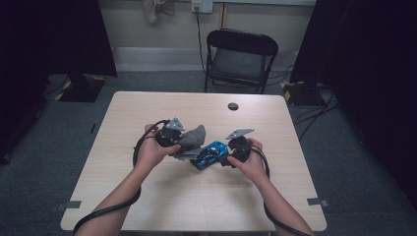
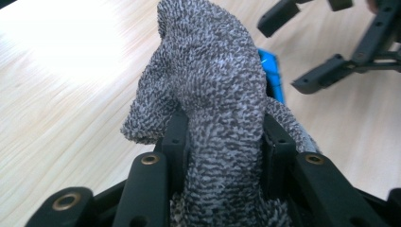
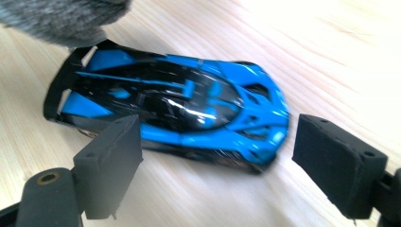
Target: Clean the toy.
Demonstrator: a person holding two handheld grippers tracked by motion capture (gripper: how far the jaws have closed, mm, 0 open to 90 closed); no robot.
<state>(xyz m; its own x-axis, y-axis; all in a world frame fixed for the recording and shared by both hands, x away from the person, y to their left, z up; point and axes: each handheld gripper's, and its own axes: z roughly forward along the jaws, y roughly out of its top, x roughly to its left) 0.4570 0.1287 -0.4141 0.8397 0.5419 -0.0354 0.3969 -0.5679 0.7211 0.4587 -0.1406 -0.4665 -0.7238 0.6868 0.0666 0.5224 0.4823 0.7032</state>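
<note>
— Judging by its look, the grey cloth (image 2: 208, 94) is soft, light and limp: knitted, speckled grey and white, bunched up in the middle of the left gripper view. It'll drape rather than keep a shape, so a pinch on a gathered fold is the sensible hold.

— And that's how it's held?

— Yes. The left gripper (image 2: 222, 142) has its jaws pressed together on a thick fold, the loose end flopping above them. In the high view the cloth sits at the centre of the frame, just left of the toy car (image 1: 210, 154).

— The car?

— Blue and black, glossy, low and sleek with a rear wing. It looks like hard, light plastic, likely slippery, and the wing probably fragile. Better to take it across the body's flanks than by the wing. In the right gripper view it lies diagonally across the middle, wing toward the upper left, on the pale wooden table (image 3: 331, 56).

— Is the right gripper (image 3: 217, 156) on it?

— Spread wide, jaws either side of the car's near flank, pinching nothing. The frame is a little blurred, so whether a pad brushes the car I can't say.

— Anything else?

— A black folding chair (image 1: 241, 59) beyond the table, at the top of the high view.
</note>
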